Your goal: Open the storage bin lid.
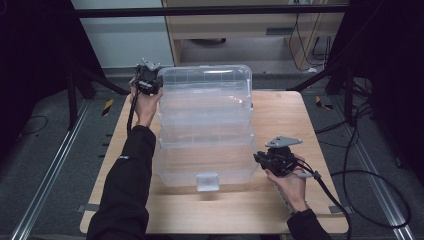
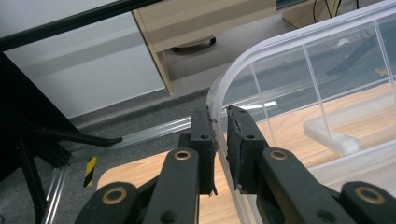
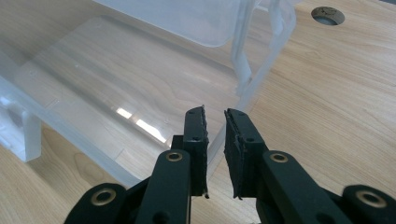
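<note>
A clear plastic storage box [image 1: 202, 162] stands on the wooden table [image 1: 280, 115], its clear lid [image 1: 205, 90] tilted up at the back. My left gripper [image 1: 149, 80] is at the lid's far left corner. In the left gripper view this gripper [image 2: 220, 116] is shut on the lid's curved rim [image 2: 261, 53], which passes between its jaws. My right gripper [image 1: 260, 157] sits at the box's right side near the front. In the right gripper view it [image 3: 215, 116] is shut on the box's thin rim [image 3: 247, 88]. A white latch [image 1: 207, 181] hangs on the front wall.
A cable hole [image 3: 328, 15] is sunk in the tabletop to the right of the box. A wooden cabinet [image 1: 240, 30] stands behind the table. Cables [image 1: 360, 170] trail over the floor on the right, and black frame bars [image 1: 90, 77] stand at both sides.
</note>
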The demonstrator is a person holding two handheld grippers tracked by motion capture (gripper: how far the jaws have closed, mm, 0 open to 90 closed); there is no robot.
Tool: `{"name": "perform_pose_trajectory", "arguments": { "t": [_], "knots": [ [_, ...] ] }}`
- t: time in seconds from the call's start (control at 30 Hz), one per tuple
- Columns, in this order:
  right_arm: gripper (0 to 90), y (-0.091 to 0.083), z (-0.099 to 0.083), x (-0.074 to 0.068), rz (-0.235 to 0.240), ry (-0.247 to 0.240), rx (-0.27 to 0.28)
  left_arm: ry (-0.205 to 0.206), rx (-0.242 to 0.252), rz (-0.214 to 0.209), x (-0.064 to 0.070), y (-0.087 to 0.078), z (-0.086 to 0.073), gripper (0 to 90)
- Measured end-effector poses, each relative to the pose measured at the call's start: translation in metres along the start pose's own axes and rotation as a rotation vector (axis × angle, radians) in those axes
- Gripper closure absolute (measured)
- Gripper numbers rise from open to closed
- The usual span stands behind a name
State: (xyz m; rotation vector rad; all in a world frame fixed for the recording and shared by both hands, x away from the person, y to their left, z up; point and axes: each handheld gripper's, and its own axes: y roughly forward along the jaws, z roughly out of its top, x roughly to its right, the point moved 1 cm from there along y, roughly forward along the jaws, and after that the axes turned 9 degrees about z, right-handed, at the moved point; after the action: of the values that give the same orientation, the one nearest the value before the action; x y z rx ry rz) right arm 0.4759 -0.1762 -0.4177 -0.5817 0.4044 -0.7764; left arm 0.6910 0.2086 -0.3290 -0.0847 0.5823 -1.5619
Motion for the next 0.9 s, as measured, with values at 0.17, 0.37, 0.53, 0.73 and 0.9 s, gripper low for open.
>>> {"name": "perform_pose_trajectory", "arguments": {
  "t": [0.17, 0.37, 0.53, 0.73, 0.9],
  "knots": [
    [79.2, 0.0, 0.0, -0.001, 0.0, 0.0, 0.0, -0.014, -0.022, -0.035, -0.001, 0.006, -0.003, 71.0],
    [80.2, -0.001, -0.001, -0.002, 0.005, 0.007, -0.007, -0.017, -0.001, -0.046, -0.011, -0.003, 0.0, 65.4],
    [80.6, -0.003, 0.0, -0.004, 0.002, 0.004, -0.012, -0.024, -0.004, -0.069, -0.016, -0.015, -0.003, 65.5],
    [80.5, -0.003, 0.0, -0.003, 0.005, 0.003, -0.011, -0.019, -0.006, -0.099, -0.02, -0.035, -0.008, 61.7],
    [80.5, -0.003, 0.0, -0.003, 0.005, 0.003, -0.011, -0.032, 0.025, -0.125, -0.024, -0.058, -0.012, 61.2]
  ]
}}
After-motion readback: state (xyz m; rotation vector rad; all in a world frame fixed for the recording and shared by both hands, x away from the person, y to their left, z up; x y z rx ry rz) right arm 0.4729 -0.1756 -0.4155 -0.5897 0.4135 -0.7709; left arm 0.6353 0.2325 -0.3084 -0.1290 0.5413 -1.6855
